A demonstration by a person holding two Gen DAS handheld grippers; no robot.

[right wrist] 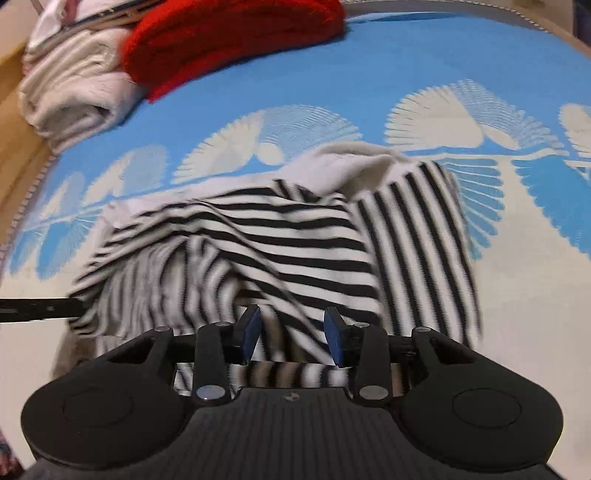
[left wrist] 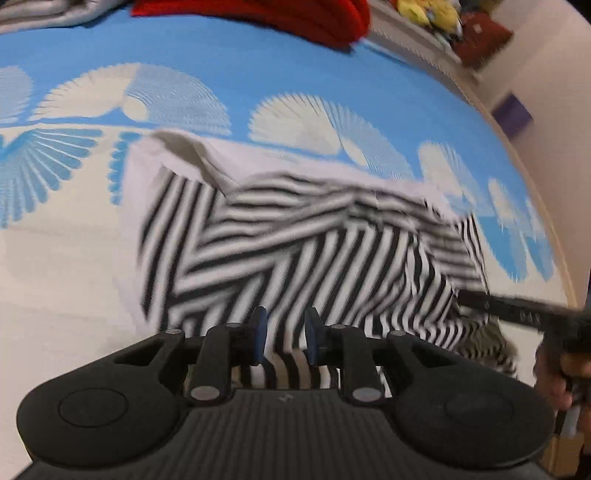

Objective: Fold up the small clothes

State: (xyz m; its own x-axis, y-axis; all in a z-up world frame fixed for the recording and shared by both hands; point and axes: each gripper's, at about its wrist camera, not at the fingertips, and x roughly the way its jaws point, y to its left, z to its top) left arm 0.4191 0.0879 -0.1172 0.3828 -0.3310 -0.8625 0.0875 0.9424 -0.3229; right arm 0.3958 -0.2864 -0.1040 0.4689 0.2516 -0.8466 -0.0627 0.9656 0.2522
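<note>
From the left wrist view: left gripper (left wrist: 284, 338) low over the near edge of the striped garment (left wrist: 295, 243), blue pads (left wrist: 259, 334) parted by a modest gap with striped cloth running between and beneath them, not visibly pinched, so apparently holding nothing. Garment spread but rumpled across the blue-and-white bedspread (left wrist: 258, 74), a pale edge turned over at its far left corner, stripes crossing in several directions where layers overlap; probably mid-fold, with the near hem lying straight ahead of and under the fingers. Right gripper's finger (left wrist: 513, 308) reaching in from the right at the garment's side edge, likely to steady or lift that side. Red knit (left wrist: 258, 14) parked at the far end of the bed, presumably out of the working area. From the right wrist view: right gripper (right wrist: 291, 336) likewise down at the near edge, pads (right wrist: 252, 330) set wider apart, striped fabric passing between them and below the body, nothing clamped as far as can be told through the blur. Garment directly ahead, bunched in the middle, one panel flipped toward the right. Cream folded clothes (right wrist: 70, 92) stacked beside the red knit at far left, seemingly finished or waiting pieces.
</note>
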